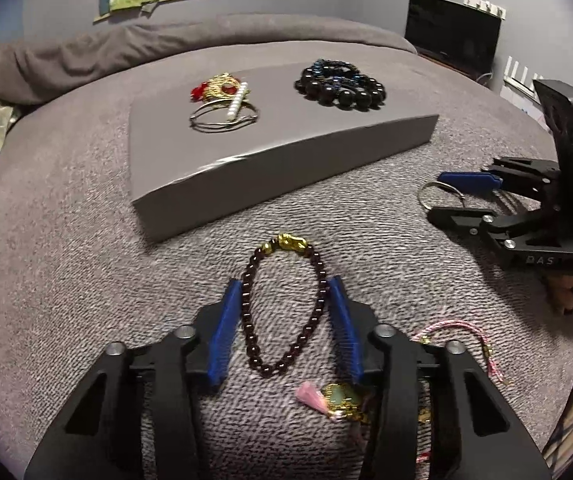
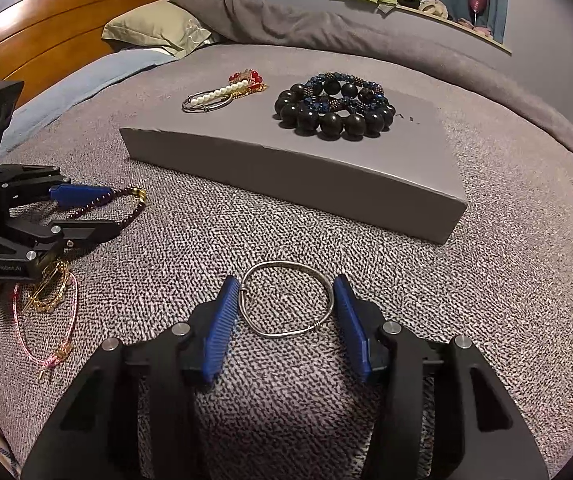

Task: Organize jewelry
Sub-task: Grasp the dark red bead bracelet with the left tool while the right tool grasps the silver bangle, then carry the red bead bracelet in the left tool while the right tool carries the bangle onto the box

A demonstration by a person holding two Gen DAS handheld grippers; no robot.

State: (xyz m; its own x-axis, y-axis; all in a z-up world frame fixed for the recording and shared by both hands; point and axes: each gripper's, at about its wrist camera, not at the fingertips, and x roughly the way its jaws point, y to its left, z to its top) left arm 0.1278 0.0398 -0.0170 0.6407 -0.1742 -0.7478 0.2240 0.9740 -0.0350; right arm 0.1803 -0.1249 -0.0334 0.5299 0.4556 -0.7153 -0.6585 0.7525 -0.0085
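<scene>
Left gripper [image 1: 284, 300] straddling garnet bracelet [image 1: 282, 308], fingers [image 1: 226, 332] apart

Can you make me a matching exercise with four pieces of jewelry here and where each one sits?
Things:
1. dark red bead bracelet
2. silver bangle
3. black bead bracelets
4. pink cord

Places:
A. on the grey box
B. between the open left gripper fingers
C. between the open right gripper fingers
D. on the blanket beside the left gripper

Pairs: 1-B, 2-C, 3-A, 4-D
</scene>
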